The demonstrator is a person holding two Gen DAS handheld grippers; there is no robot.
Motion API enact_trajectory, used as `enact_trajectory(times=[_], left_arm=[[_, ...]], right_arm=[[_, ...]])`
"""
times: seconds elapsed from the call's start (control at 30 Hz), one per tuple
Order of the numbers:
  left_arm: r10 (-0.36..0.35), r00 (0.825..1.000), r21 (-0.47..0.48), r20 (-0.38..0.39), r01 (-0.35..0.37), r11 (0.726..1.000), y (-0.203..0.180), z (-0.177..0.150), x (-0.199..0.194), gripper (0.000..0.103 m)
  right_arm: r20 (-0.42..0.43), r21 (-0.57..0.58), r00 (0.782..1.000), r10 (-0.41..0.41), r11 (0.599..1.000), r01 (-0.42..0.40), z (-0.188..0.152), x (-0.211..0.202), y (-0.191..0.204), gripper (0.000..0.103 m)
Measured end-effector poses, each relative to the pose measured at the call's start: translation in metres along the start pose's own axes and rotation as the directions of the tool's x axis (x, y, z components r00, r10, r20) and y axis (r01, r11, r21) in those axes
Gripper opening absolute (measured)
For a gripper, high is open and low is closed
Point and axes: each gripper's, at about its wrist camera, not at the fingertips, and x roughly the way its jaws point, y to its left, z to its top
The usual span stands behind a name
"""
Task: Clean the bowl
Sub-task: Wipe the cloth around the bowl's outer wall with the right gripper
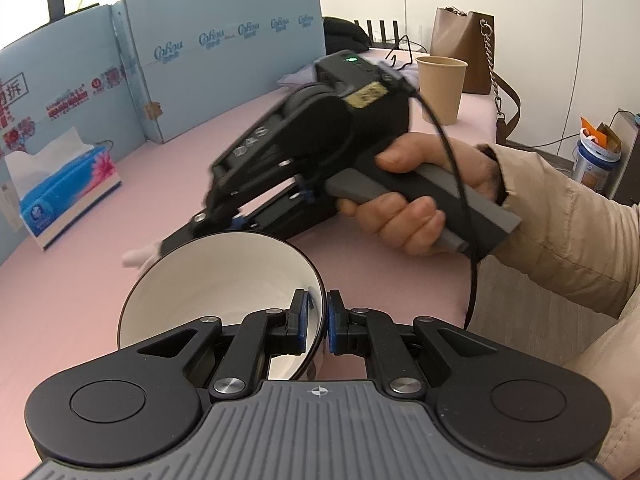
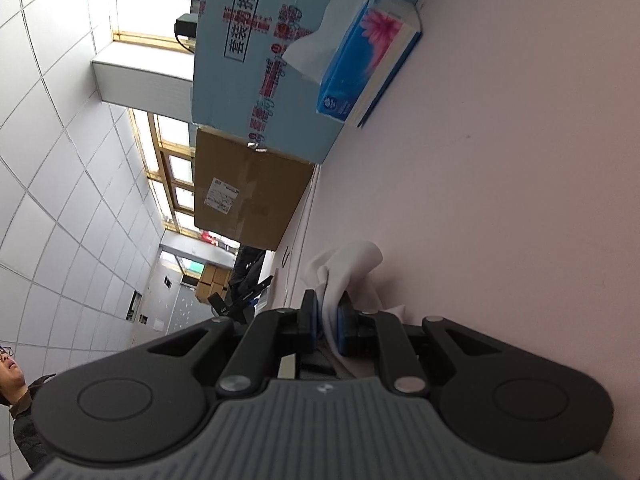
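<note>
The bowl [image 1: 208, 280] is pinched by its rim in the left gripper [image 1: 318, 316] jaws, tilted over the pink surface [image 1: 80, 320]. A white tissue [image 2: 344, 276] is clamped in the right gripper [image 2: 328, 320] jaws, just past the bowl.

Pink tabletop, blue boxes, black tongs

The left tongs [image 1: 317, 316], black with blue pads, meet a bowl [image 1: 216, 280] that is white inside with a dark rim. Beyond them the tabletop [image 1: 180, 184] is pale pink. The right tongs [image 2: 327, 328], also black with blue pads, carry a white tissue [image 2: 348, 276]. Far ahead of them sits a blue tissue box [image 2: 360, 60] with a pink flower print, backed by pale blue cardboard [image 1: 224, 48]. A paper cup [image 1: 440, 84] is tan.
</note>
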Motion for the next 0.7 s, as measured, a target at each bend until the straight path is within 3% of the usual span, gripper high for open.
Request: enact_trajectory(times=[0.2,0.37,0.5,0.57,0.7], left_arm=[[0.015,1.000,-0.006,-0.005,-0.015,1.000,-0.001,0.001,0.001,0.017],[0.083,0.997,-0.055,0.008,-0.082,0.995,0.003,0.006,0.004,0.038],[0.093,0.996,-0.055,0.007,-0.093,0.994,0.001,0.012,0.008,0.033],[0.060,0.998,-0.058,0.012,-0.059,0.997,0.003,0.014,0.010,0.024],[-0.022,0.999,-0.074,0.030,0.024,0.997,0.013,0.018,0.016,0.024]], right_arm=[[0.064,0.017,0.998,0.008,1.000,-0.009,-0.012,-0.032,-0.004,0.013],[0.096,0.013,0.995,0.025,1.000,-0.026,-0.028,-0.050,-0.002,0.013],[0.135,0.012,0.990,0.045,0.999,-0.047,-0.045,-0.065,0.000,0.013],[0.180,0.008,0.982,0.054,0.998,-0.057,-0.051,-0.078,-0.001,0.013],[0.239,0.009,0.970,0.034,0.999,-0.038,-0.051,-0.096,-0.001,0.013]])
